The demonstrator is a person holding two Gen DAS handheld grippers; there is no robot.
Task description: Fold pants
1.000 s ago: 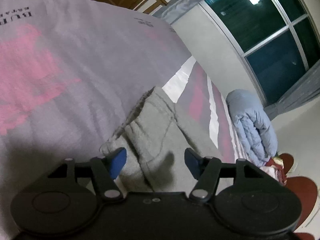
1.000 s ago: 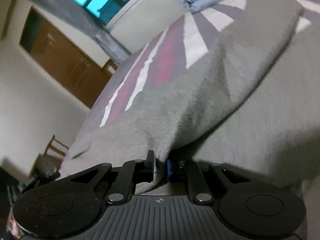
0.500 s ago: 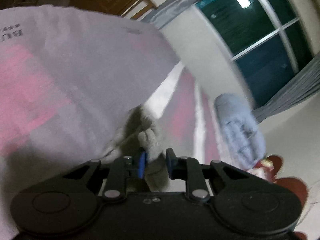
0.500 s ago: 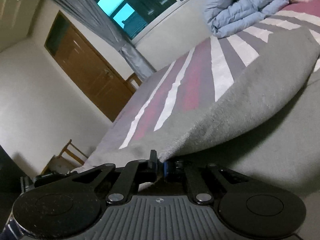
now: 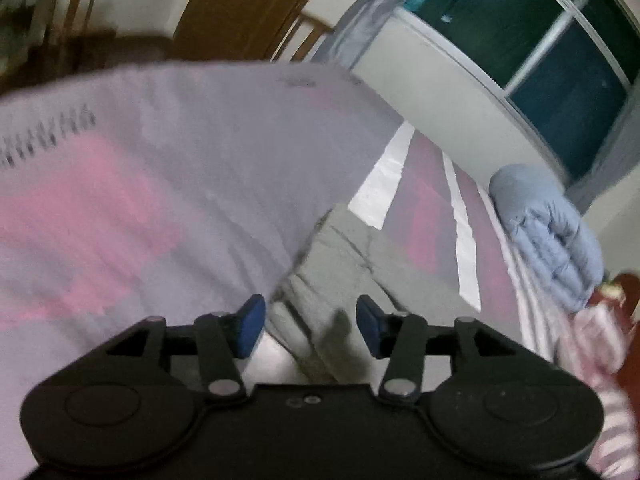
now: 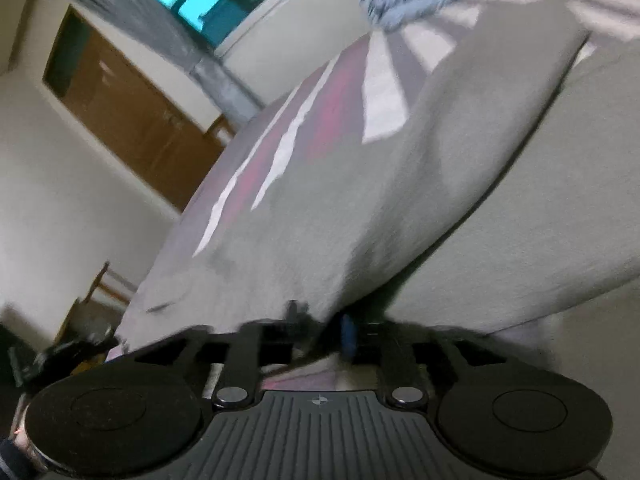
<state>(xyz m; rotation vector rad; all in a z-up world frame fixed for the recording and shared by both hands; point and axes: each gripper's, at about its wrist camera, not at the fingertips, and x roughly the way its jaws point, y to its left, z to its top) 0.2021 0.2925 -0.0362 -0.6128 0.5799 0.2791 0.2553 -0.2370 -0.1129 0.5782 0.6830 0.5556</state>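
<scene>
The grey pants (image 5: 340, 256) lie on the bed, running away from my left gripper (image 5: 310, 328) in the left wrist view. Its blue pads (image 5: 252, 326) stand apart above the cloth and are opening, with the fabric under the gap and not pinched. In the blurred right wrist view a folded layer of the pants (image 6: 380, 200) fills the middle and right. Its near edge drapes down onto my right gripper (image 6: 322, 324). That gripper's jaws are opening, and the edge of the cloth still hangs between them.
A lilac bed cover with pink patches (image 5: 140, 200) lies left of the pants, and a striped bedspread (image 5: 424, 208) beyond them. A rolled blue duvet (image 5: 548, 232) sits at the far right by the window (image 5: 540, 32). A wooden door (image 6: 132, 120) and chair (image 6: 104, 288) stand off the bed.
The left gripper closed on a bunch of the pants half a second ago, then let go and rose. The right gripper held the pants edge shut; its fingers have now parted.
</scene>
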